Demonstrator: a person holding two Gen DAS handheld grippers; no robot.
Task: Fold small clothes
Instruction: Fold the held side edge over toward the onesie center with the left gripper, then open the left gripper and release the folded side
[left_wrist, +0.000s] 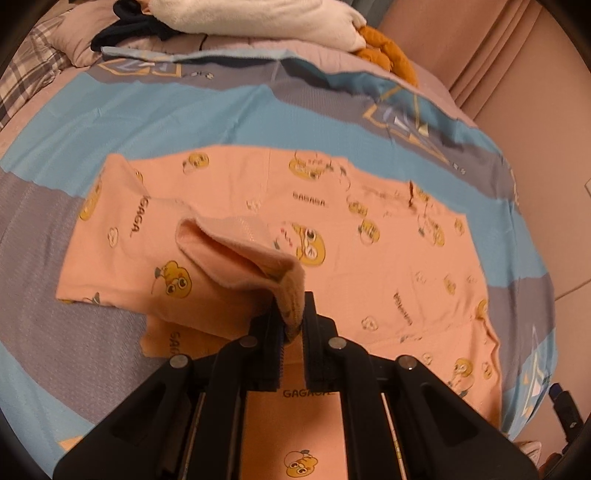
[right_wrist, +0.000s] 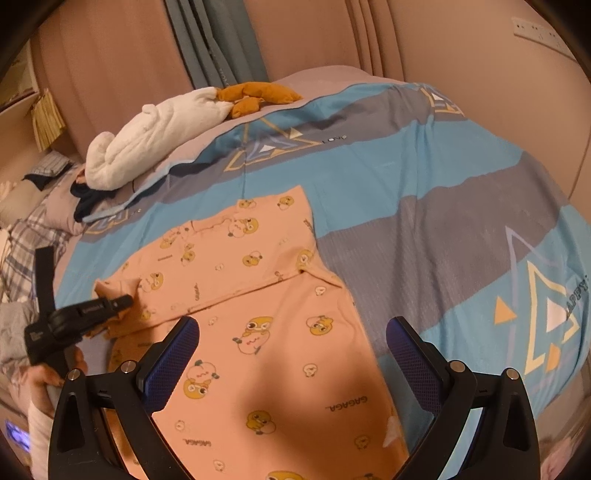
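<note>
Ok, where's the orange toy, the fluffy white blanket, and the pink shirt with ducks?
orange toy (right_wrist: 255, 96), right wrist view, on its body.
white blanket (right_wrist: 147, 144), right wrist view, on its rolled middle.
pink shirt (left_wrist: 236, 192), left wrist view, on flat cloth beyond the lifted cuff.

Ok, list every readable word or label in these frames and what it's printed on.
"GAGAGA": repeated on the peach garment, which the left claw grips by a cuff.
"LOVE": on the striped duvet, beside a triangle motif.
"APPY": duvet's right edge, cut off.
Left claw's white side label, seen from the right wrist: blurred, unreadable.
</note>
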